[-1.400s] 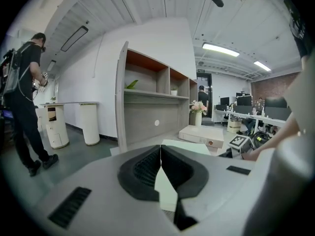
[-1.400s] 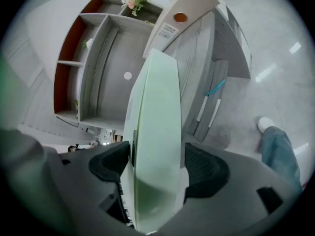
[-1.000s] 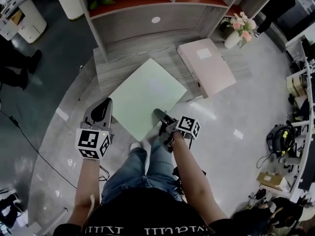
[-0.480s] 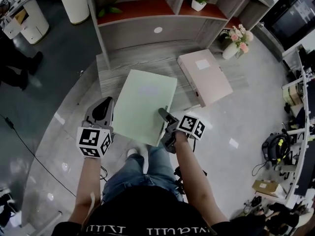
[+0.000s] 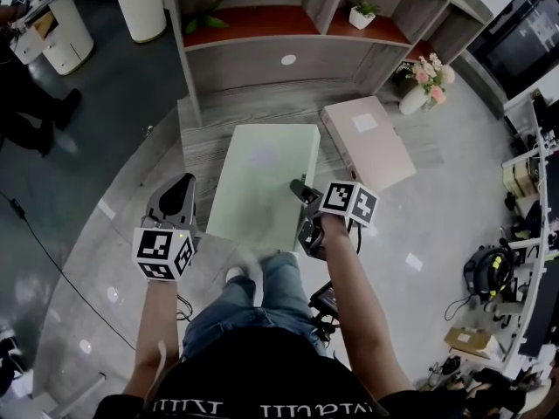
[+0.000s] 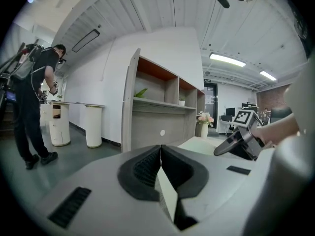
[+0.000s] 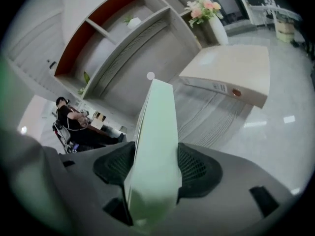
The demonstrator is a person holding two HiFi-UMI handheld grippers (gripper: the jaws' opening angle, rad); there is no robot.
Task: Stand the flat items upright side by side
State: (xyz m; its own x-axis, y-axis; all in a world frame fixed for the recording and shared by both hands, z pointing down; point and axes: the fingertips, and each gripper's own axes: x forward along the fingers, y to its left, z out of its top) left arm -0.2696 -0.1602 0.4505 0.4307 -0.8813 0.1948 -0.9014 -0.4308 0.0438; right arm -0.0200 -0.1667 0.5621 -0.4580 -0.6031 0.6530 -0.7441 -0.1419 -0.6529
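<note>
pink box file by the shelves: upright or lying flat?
Lying flat. The pale pink box file rests on its broad face on the grey wood-grain platform, white label facing up.

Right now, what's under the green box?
The green box, clamped in the right gripper, hides the patch straight beneath. Around it: wood-grain platform at the far edge, glossy floor nearer.

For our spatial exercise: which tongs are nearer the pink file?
Right. The right tongs, gripping the green file, sit left of the pink file; the left tongs lie beyond the green file.
</note>
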